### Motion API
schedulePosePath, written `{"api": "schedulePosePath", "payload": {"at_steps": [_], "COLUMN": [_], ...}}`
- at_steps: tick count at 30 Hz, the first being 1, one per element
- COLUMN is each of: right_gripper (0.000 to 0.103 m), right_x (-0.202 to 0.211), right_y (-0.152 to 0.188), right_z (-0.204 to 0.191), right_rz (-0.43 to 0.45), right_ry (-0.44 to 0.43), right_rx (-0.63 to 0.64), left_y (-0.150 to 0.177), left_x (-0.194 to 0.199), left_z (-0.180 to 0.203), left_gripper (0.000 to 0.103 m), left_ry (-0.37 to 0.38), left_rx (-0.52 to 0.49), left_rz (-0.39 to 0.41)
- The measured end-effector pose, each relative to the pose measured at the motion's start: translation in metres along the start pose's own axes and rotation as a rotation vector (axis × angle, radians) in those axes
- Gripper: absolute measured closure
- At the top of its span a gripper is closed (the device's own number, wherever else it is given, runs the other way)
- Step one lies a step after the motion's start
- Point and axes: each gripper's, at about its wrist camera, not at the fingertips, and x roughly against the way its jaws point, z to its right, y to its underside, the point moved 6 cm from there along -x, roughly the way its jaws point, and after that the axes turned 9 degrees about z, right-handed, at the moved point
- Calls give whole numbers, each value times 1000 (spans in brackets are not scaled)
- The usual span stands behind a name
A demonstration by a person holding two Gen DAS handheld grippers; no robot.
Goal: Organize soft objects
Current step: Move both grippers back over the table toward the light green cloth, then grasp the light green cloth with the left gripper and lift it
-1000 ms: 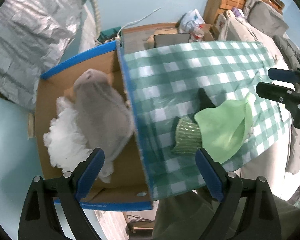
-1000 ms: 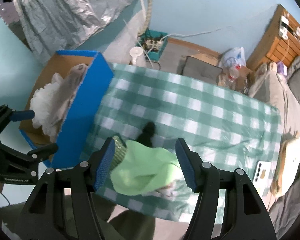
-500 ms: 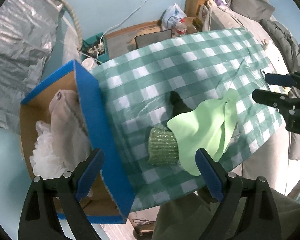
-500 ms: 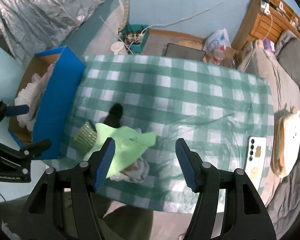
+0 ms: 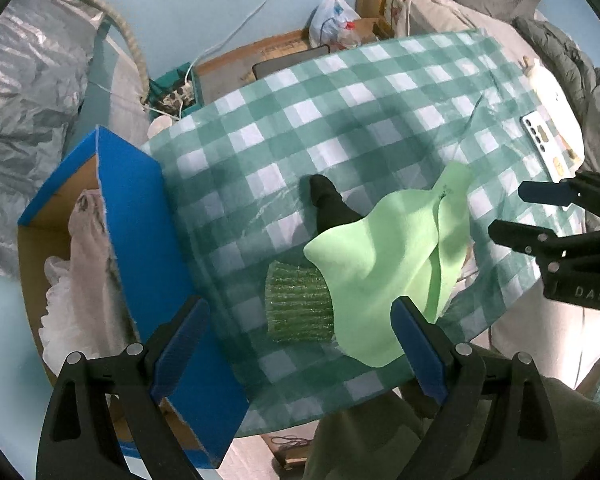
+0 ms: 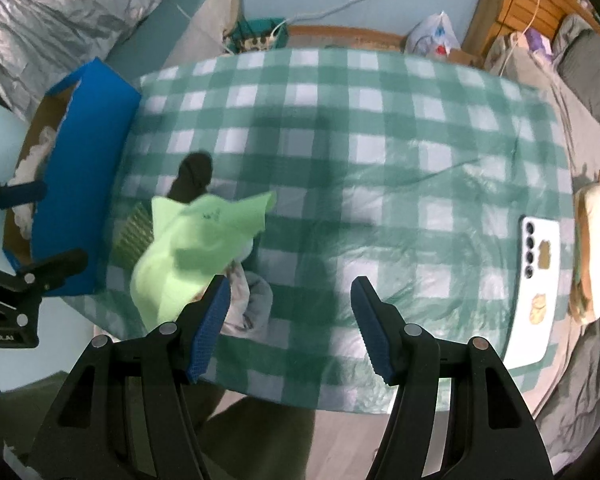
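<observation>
A light green cloth lies near the front edge of the checked table, draped over a green knitted piece, a black sock and a pale patterned cloth. My left gripper hangs open above the knitted piece and the cloth's left part, nothing between its fingers. My right gripper is open too, just right of the pile, its left finger over the pale cloth. A blue-sided cardboard box at the table's left end holds grey and white fabrics.
A white phone and a cream plush toy lie at the table's right end. Beyond it is a bed with grey bedding. A plastic bag and a power strip are on the floor behind. A person's olive-clad legs are below the table's front edge.
My left gripper moved from over the box to over the pile and sank. My right gripper slid right off the green cloth and came lower; the pile now sits at its left.
</observation>
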Motion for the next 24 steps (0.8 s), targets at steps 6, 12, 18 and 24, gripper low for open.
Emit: {"api": "schedulePosePath", "payload": {"at_steps": [6, 12, 18, 24], "right_gripper": [40, 40, 40, 40], "right_x": [-18, -29, -22, -25], "right_y": [7, 11, 3, -5], "right_z": [-6, -13, -26, -41], "right_rz": [-32, -53, -28, -29], "right_ry": [-21, -21, -27, -26], "right_rx": [3, 18, 48, 89], "left_y": [2, 4, 7, 11], "left_x": [-12, -21, -18, -12], "left_z": [1, 0, -5, -14], "left_gripper": [10, 10, 10, 10], "left_ry": [-11, -14, -10, -9], "left_rx": [-10, -2, 8, 21], "left_rz": [-15, -30, -27, -20]}}
